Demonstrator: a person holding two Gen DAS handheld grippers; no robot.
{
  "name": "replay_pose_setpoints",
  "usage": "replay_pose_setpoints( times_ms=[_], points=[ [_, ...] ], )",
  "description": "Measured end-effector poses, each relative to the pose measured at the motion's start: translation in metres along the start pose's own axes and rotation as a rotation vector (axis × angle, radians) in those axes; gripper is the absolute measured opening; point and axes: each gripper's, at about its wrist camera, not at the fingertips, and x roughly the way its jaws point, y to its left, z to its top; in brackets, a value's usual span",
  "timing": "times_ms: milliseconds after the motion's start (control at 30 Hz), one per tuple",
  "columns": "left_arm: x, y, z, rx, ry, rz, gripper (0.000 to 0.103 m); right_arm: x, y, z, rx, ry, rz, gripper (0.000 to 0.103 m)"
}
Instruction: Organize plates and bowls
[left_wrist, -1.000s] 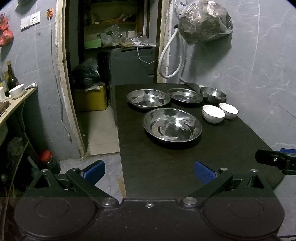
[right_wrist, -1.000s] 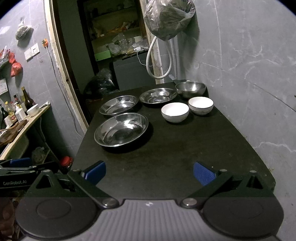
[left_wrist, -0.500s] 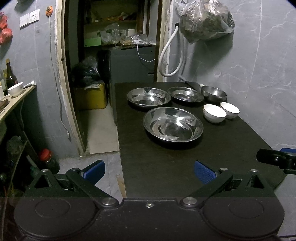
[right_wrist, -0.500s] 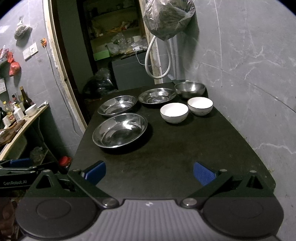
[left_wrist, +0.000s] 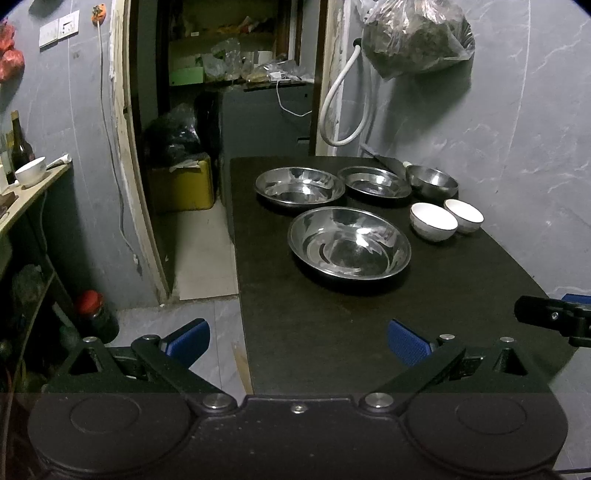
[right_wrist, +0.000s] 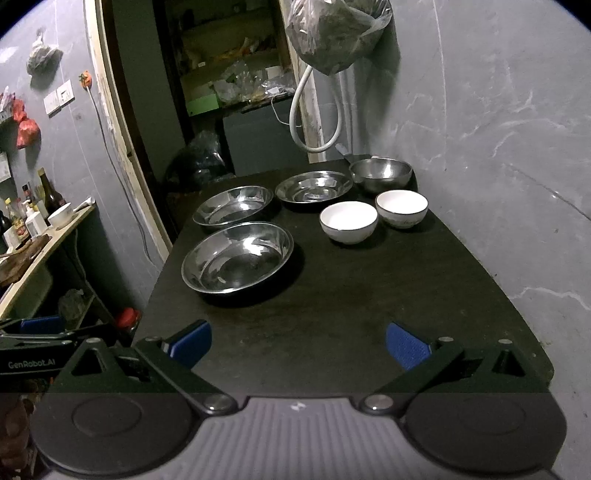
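On the black table (left_wrist: 332, 332) (right_wrist: 351, 302) stand three steel plates: a near one (left_wrist: 349, 246) (right_wrist: 237, 257), a far left one (left_wrist: 299, 185) (right_wrist: 232, 205) and a far middle one (left_wrist: 373, 181) (right_wrist: 314, 186). A steel bowl (left_wrist: 432, 181) (right_wrist: 380, 173) sits at the back by the wall. Two white bowls (left_wrist: 433, 221) (left_wrist: 464, 215) (right_wrist: 348, 221) (right_wrist: 401, 208) stand side by side. My left gripper (left_wrist: 297, 341) is open and empty over the table's near left edge. My right gripper (right_wrist: 299, 341) is open and empty above the near table.
A grey wall runs along the table's right side. A white hose (left_wrist: 340, 110) and a hung plastic bag (left_wrist: 413, 37) are above the far end. A doorway with clutter lies behind. A side shelf (left_wrist: 29, 188) with bottles and a bowl stands left.
Both grippers have drifted slightly; the dishes look a little nearer in the right wrist view. Nothing on the table has moved.
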Motion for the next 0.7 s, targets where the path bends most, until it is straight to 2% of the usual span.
replay_pose_setpoints(
  times_ms=[467,600,700],
  points=[
    [0.019,-0.004,0.001,0.000,0.050,0.000,0.102,0.013,-0.005,0.000,0.012,0.039,-0.010,0.103],
    [0.028,-0.005,0.002,-0.010,0.079,-0.001,0.102,0.022,-0.010,0.000,0.009,0.072,-0.028,0.103],
    [0.039,-0.004,0.004,-0.022,0.113,0.015,0.102,0.034,-0.009,0.002,-0.014,0.135,-0.056,0.103]
  ],
)
